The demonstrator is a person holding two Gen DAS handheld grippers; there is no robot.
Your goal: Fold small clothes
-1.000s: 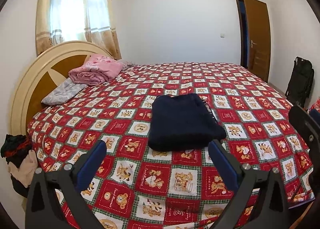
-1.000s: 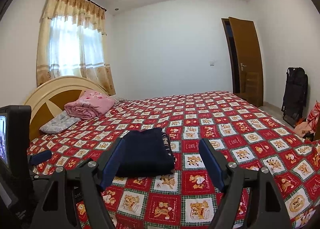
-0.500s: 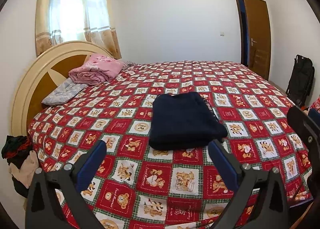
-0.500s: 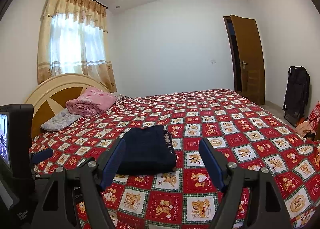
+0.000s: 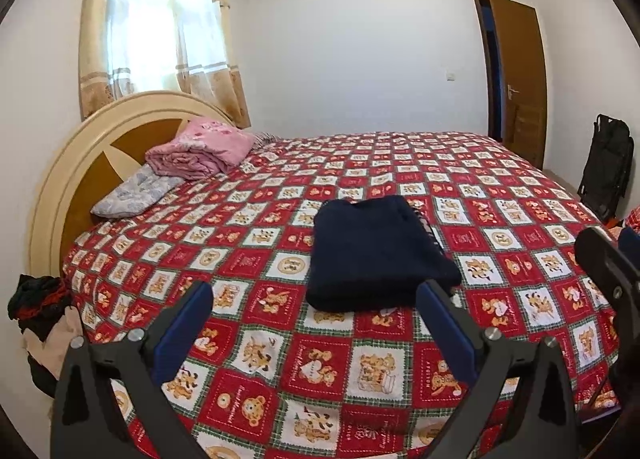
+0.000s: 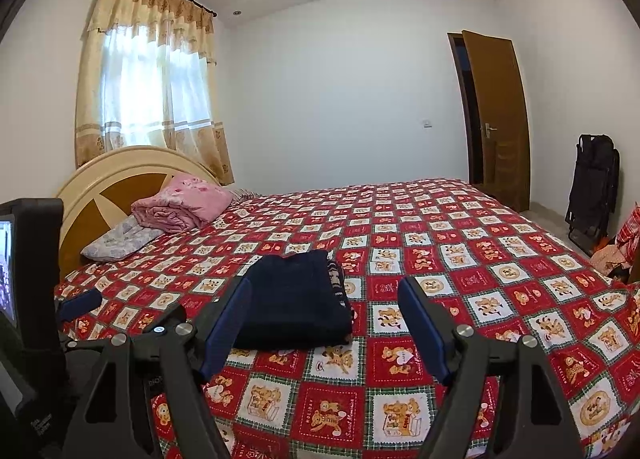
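Far off to the left of the left gripper (image 5: 316, 315), a heap of dark and beige clothes (image 5: 40, 323) slumped beside the bed, below a rounded cream headboard (image 5: 80, 163) with brown wooden panels. Ahead of that gripper and to its left, a pale grey patterned pillow (image 5: 132, 195) lay flat under a loosely rolled pink quilt (image 5: 200, 151) with soft folds. The left gripper's blue-padded fingers (image 5: 184, 333) stood wide apart with nothing between them, above the quilted bedspread (image 5: 320, 371), a checkerboard of red and white squares printed with teddy bears. Just ahead of it, slightly toward its right finger, the folded navy garment (image 5: 376, 251) rested on the spread as a thick, roughly rectangular bundle of knit-looking cloth, a patterned edge peeping out on its right side. In the right wrist view the same garment (image 6: 292, 299) sat ahead and left of the right gripper (image 6: 324, 319), partly behind its left finger; the jaws gaped empty. Well beyond to the right stood a brown wooden door (image 6: 500, 123) and a black folded chair (image 6: 592, 187).
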